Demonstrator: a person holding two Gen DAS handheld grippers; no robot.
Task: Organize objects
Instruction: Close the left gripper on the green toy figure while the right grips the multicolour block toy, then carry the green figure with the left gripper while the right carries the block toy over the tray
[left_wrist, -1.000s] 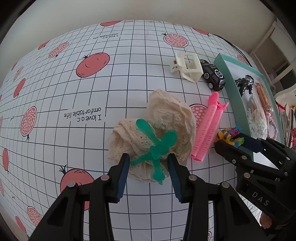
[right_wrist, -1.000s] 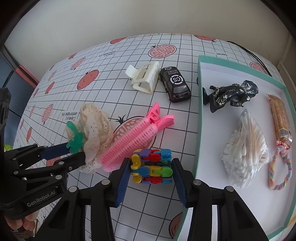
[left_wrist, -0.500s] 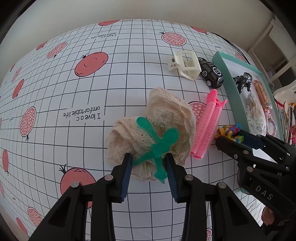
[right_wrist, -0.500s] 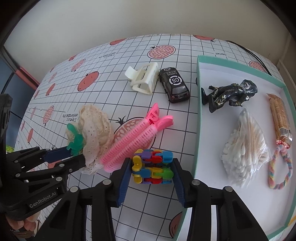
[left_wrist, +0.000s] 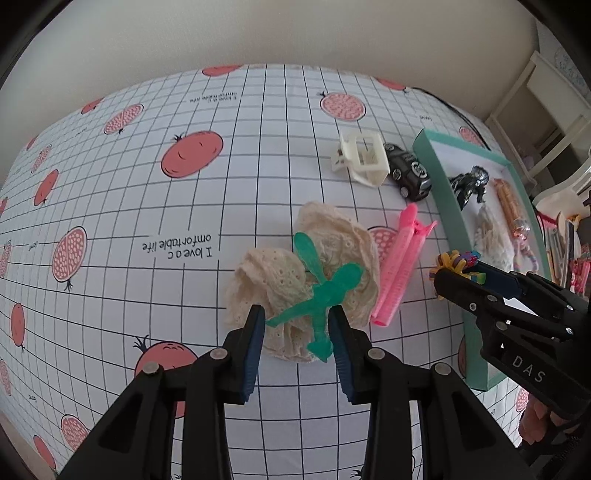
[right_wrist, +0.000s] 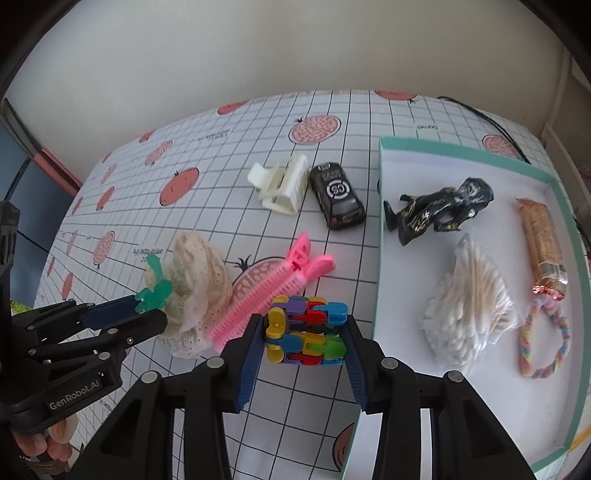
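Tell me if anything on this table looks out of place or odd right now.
One thing: the green plastic plane lies on top of the crumpled cream lace cloth instead of on the tablecloth. The pink hair clip lies right against the cloth's side. Nothing looks spilled or broken.

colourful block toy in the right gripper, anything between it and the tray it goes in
Nothing visible lies between them. The colourful block toy sits between the right gripper's fingers, just left of the tray. Only the tray's teal wall must be cleared, and bare white floor lies inside, in front of the cotton swabs.
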